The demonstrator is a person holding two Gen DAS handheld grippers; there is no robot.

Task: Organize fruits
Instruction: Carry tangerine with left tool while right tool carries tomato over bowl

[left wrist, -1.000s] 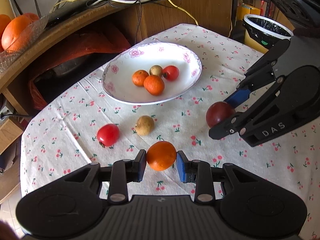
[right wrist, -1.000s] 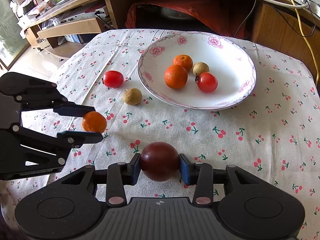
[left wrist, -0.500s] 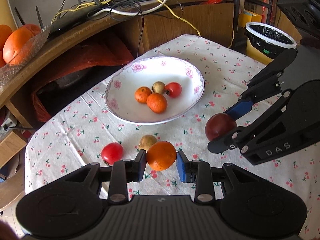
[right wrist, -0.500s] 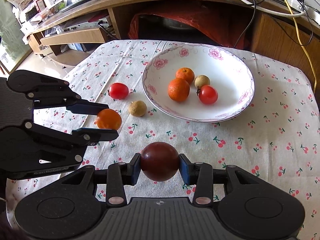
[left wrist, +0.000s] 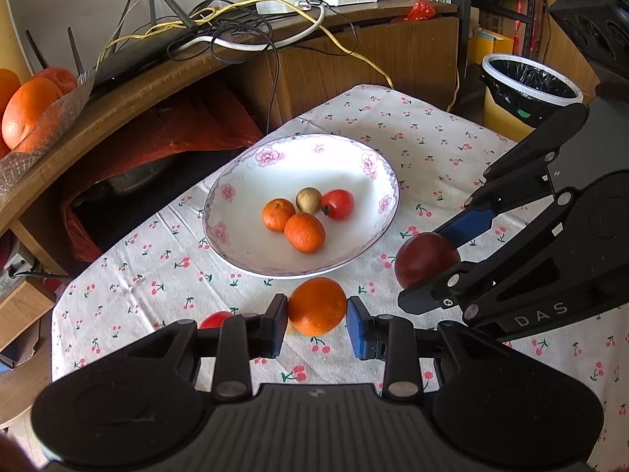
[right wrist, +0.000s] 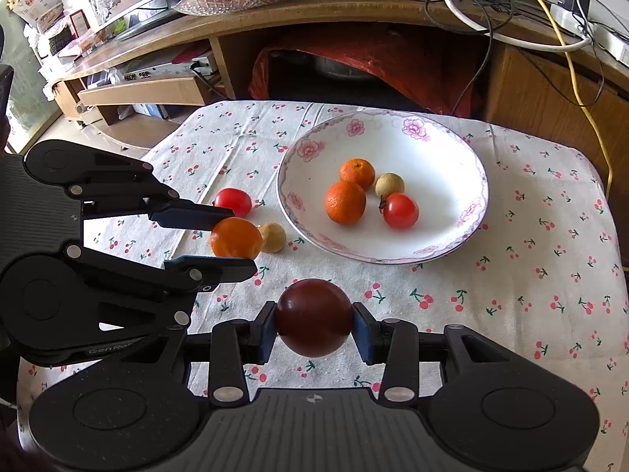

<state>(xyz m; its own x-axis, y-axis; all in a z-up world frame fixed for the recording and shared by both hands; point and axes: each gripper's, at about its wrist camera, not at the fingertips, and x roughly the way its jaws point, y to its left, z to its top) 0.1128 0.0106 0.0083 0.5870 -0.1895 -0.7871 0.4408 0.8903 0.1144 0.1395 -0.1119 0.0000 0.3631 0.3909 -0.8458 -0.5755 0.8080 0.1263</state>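
Your left gripper (left wrist: 317, 324) grasps an orange (left wrist: 317, 306); your right gripper (right wrist: 313, 332) grasps a dark plum (right wrist: 313, 323). Both hang above the desk, short of the bowl (right wrist: 464, 149). Releasing together risks collision, scattering fruit.

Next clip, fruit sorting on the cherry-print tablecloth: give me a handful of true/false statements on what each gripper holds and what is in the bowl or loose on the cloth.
1. The left gripper is shut on an orange. True.
2. The right gripper is empty. False: it is shut on a dark red fruit.
3. The bowl holds four fruits. True.
4. Both tomatoes lie in the bowl. False: one tomato is inside; another tomato lies on the tablecloth.
5. A small tan fruit sits on the cloth outside the bowl. True.
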